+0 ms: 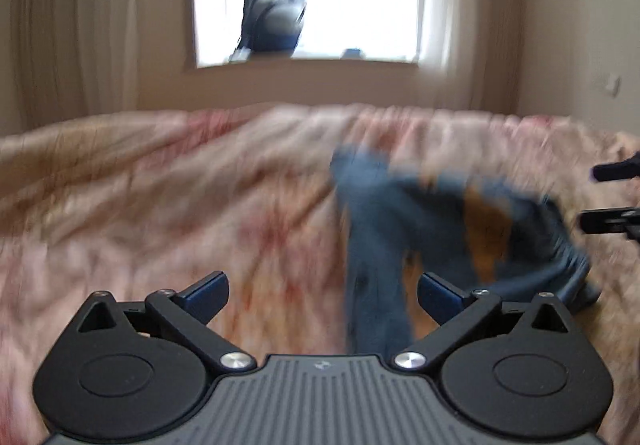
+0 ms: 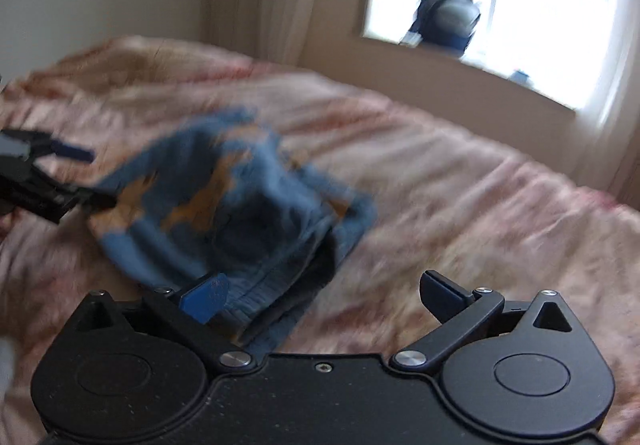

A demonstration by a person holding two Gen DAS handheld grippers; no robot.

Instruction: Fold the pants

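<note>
2 claws wide open — left claw (image 1: 322, 295), right claw (image 2: 324, 295), holding nothing.

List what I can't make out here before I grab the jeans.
- Jeans: motion blur in both wrist views hides waistband, legs and seams.
- Near end of the jeans: hidden under the left tongs and their body.
- Right tongs: open; cloth contact unclear through blur.
- Backpack: window glare washes out detail.

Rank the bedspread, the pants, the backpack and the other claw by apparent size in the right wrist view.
1. bedspread
2. pants
3. and 4. backpack and left claw: unsure, they look alike, and the claw is cut off at the edge.
</note>
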